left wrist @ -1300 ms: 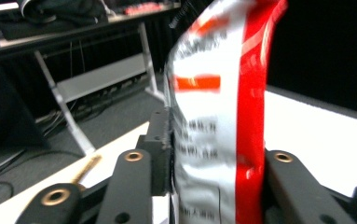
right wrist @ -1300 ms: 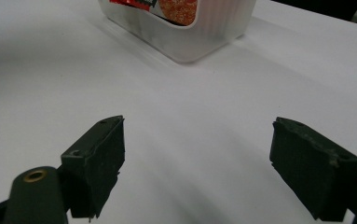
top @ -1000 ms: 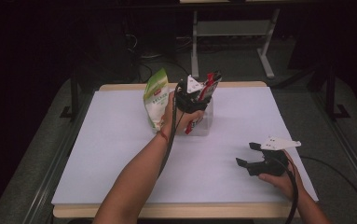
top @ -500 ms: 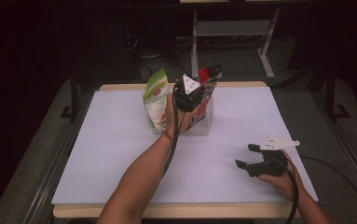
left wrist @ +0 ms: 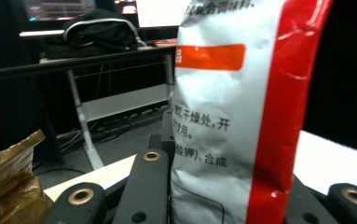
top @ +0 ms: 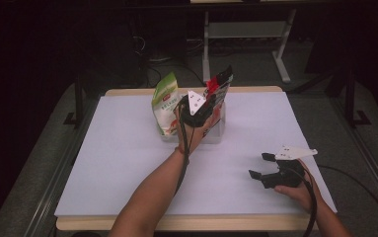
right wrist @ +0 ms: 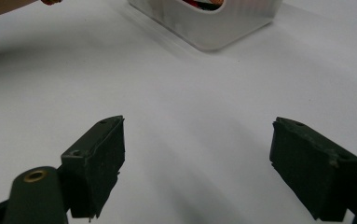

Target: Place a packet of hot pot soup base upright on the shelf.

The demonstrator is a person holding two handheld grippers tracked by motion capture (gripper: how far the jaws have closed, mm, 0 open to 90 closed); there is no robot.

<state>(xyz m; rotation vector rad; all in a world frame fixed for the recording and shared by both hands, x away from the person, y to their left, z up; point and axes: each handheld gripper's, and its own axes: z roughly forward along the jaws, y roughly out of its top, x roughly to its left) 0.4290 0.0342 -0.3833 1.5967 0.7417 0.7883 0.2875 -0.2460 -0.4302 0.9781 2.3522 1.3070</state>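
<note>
A red-and-white snack bag (left wrist: 241, 116) stands upright between the fingers (left wrist: 148, 186) of the left gripper (top: 204, 106), which press on its two sides; those fingers have just been closing on it. The bag sits in a clear plastic bin (top: 216, 131) near the middle of the tabletop's far edge. Against a second ago, the left gripper is lower over the bin and the bag's top leans less far toward the right edge. The bag's white face carries an orange bar and small black Chinese print, too partial to read as a brand; a broad red band runs down one side, and the foil is creased. A green-and-white pouch (top: 166, 103) stands at the bin's left end, its lettering too small to make out. The white tabletop (top: 127, 163) is otherwise bare around them. Near the front right corner the right gripper (top: 265, 165) rests in the person's hand as before, its fingers (right wrist: 97, 163) spread wide with nothing between them.
</note>
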